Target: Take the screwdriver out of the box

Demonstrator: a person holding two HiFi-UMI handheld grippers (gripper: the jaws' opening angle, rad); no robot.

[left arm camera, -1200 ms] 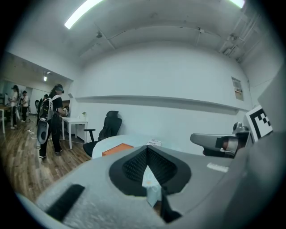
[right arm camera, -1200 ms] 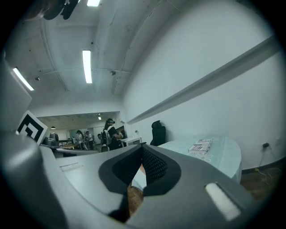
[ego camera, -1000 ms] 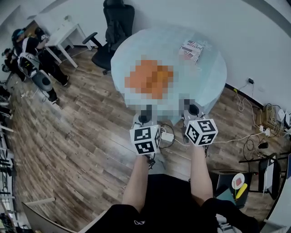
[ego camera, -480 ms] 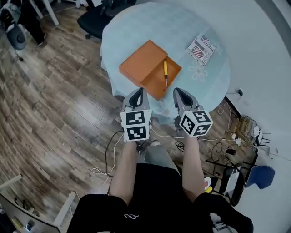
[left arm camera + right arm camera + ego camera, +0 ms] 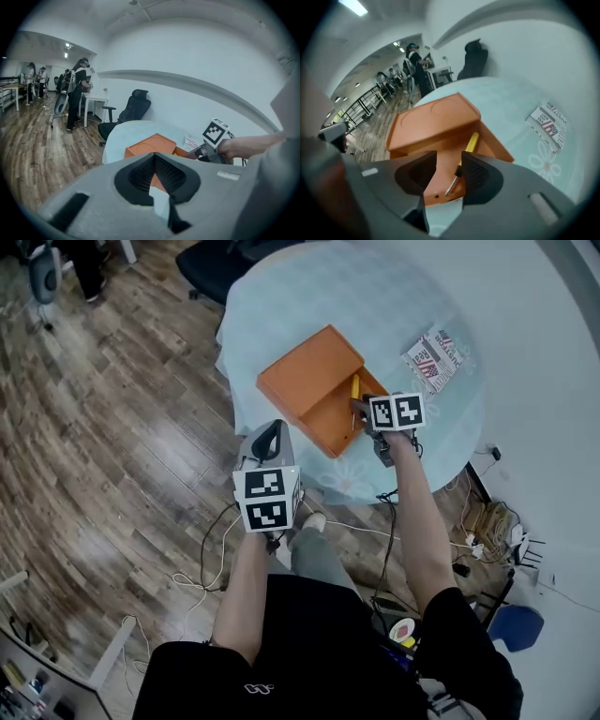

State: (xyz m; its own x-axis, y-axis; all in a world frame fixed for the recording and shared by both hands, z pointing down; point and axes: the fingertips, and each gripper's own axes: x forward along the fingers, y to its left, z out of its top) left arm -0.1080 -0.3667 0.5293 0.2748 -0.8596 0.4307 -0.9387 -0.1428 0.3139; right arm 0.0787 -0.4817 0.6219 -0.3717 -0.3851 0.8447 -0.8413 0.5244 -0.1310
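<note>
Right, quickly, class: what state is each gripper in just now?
Left gripper: jaws shut, empty.
Right gripper: jaws opening over the screwdriver, gripping nothing.

A: Clothes, quick?
B: Black short-sleeved top (image 5: pixel 319 643) with a small white logo (image 5: pixel 253 688). One pale shoe (image 5: pixel 313 520).
A: Grippers?
B: The left gripper (image 5: pixel 266 430) and right gripper (image 5: pixel 364 411) are both grey moulded shells. Black ribbed pads (image 5: pixel 480 173) line the fingers' inner faces.
A: Markings?
B: A white cube with black square markers sits behind each pair of fingers: left cube (image 5: pixel 269 500), right cube (image 5: pixel 396 412).
A: Right jaws?
B: Opening, with nothing gripped between them.
</note>
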